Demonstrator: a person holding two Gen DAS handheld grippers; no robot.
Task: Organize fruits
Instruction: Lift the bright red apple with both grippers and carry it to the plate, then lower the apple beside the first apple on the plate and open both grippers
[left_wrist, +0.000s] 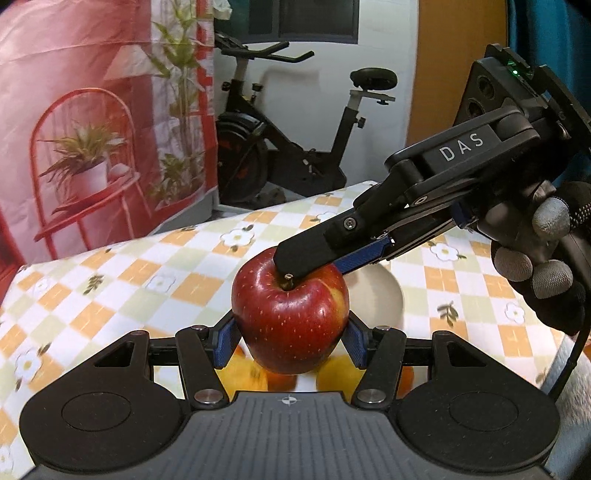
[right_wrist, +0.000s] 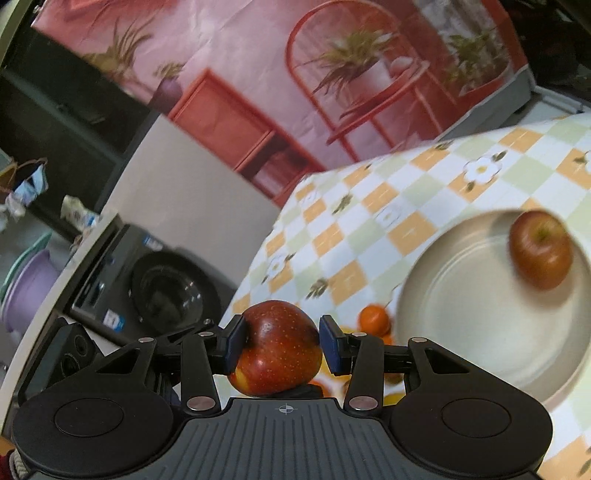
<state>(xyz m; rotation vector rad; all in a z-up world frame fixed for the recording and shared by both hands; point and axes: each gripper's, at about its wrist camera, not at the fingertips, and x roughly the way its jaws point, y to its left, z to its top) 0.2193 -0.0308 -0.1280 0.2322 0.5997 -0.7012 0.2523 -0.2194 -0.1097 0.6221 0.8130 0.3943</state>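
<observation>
A red apple (left_wrist: 290, 314) is held between the blue pads of my left gripper (left_wrist: 290, 341), above the checked tablecloth (left_wrist: 110, 288). My right gripper (left_wrist: 295, 264) reaches in from the right, its fingers at the top of the same apple. In the right wrist view the apple (right_wrist: 277, 349) sits between the right gripper's (right_wrist: 281, 345) pads, which touch its sides. A second red apple (right_wrist: 540, 249) lies in a white plate (right_wrist: 461, 314). Oranges (left_wrist: 243, 374) lie below the held apple; one orange (right_wrist: 375, 319) shows beside the plate.
The white plate (left_wrist: 384, 295) lies behind the apple on the table. An exercise bike (left_wrist: 280, 122) stands beyond the table's far edge. A pink printed backdrop (left_wrist: 92, 110) hangs at the left. A washing machine (right_wrist: 147, 291) stands off the table's left side.
</observation>
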